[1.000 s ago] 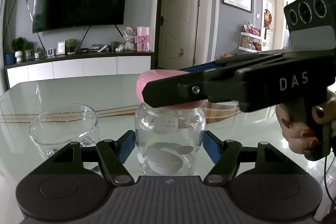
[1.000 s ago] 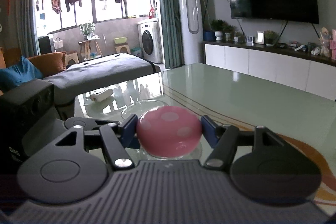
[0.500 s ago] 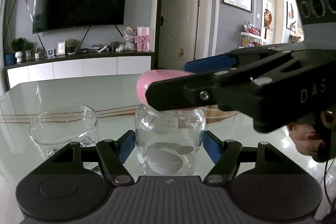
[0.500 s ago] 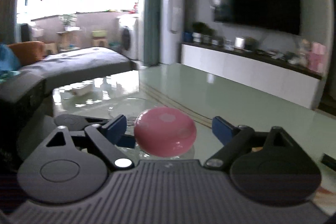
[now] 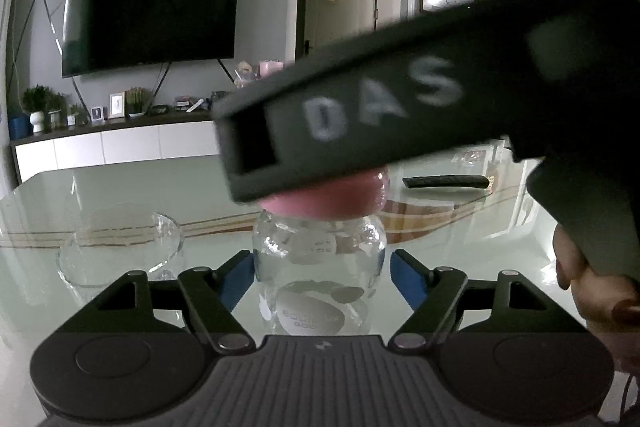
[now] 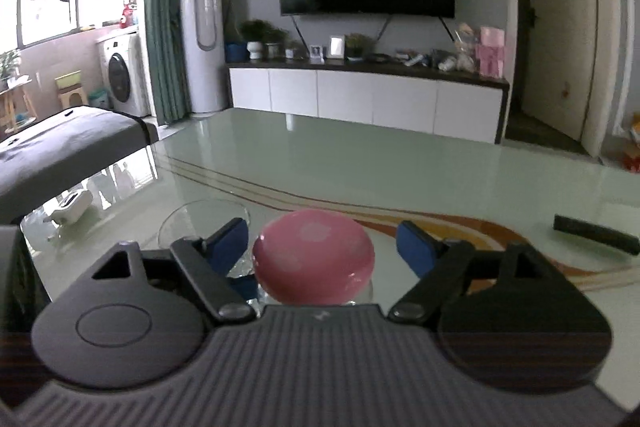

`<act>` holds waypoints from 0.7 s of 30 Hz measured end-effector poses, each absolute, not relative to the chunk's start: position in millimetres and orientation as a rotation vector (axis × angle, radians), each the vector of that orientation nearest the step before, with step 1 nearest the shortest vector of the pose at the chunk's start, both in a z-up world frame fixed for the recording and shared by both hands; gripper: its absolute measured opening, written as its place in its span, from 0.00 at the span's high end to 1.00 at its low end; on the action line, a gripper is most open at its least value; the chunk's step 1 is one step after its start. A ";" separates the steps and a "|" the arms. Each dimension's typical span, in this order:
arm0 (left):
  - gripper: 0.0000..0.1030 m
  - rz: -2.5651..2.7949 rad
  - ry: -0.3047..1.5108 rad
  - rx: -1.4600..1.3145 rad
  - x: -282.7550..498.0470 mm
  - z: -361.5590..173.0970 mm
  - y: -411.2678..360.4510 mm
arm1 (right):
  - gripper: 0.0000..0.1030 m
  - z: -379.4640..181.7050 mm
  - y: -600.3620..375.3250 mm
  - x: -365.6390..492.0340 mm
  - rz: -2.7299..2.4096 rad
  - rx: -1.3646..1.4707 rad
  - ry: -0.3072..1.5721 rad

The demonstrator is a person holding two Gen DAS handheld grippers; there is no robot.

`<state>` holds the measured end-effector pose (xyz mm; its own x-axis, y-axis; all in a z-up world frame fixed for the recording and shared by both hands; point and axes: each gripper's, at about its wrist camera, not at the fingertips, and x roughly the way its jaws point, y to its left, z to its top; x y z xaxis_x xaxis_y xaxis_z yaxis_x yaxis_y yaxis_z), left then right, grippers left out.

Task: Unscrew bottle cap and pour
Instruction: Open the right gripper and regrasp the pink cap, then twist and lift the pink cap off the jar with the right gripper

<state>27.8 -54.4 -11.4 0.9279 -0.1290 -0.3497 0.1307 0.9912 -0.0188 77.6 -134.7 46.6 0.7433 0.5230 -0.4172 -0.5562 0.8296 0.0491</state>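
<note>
A clear glass bottle [image 5: 320,279] with a pink domed cap [image 5: 332,199] stands upright on the glossy table. My left gripper [image 5: 320,275] is shut on the bottle's body, its blue pads against both sides. My right gripper [image 6: 324,247] is open around the pink cap [image 6: 314,255], with a gap between each blue pad and the cap. In the left wrist view the right gripper's black body crosses above the cap and hides its top. An empty clear glass bowl [image 5: 120,247] sits to the bottle's left; it also shows in the right wrist view [image 6: 200,223].
A black remote control [image 6: 596,239] lies on the table to the right, also visible in the left wrist view [image 5: 446,182]. A white object [image 6: 72,207] lies near the table's left edge. A TV cabinet stands behind the table.
My right gripper has let go of the pink cap and opened, and has swung around the cap toward the right. The left gripper and bottle have stayed still.
</note>
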 end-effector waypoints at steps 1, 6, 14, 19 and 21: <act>0.26 -0.132 0.358 0.006 27.4 -11.7 -54.7 | 0.26 43.4 -131.5 79.7 0.580 -0.091 0.441; 0.28 -0.128 0.360 0.002 24.5 -13.2 -56.2 | 0.36 42.5 -125.5 79.1 0.594 -0.107 0.448; 0.29 -0.130 0.360 0.003 16.9 -13.5 -58.3 | 0.36 43.8 -127.9 74.2 0.608 -0.127 0.439; 0.29 -0.131 0.361 0.002 14.5 -12.7 -56.7 | 0.36 44.1 -129.5 76.5 0.628 -0.140 0.429; 0.29 -0.131 0.361 0.002 13.8 -12.5 -57.1 | 0.36 44.9 -130.9 78.1 0.645 -0.142 0.424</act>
<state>13.8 -57.1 -12.5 0.9273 -0.1277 -0.3520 0.1284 0.9915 -0.0215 78.1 -130.9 44.9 0.7170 0.5527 -0.4249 -0.6097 0.7926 0.0021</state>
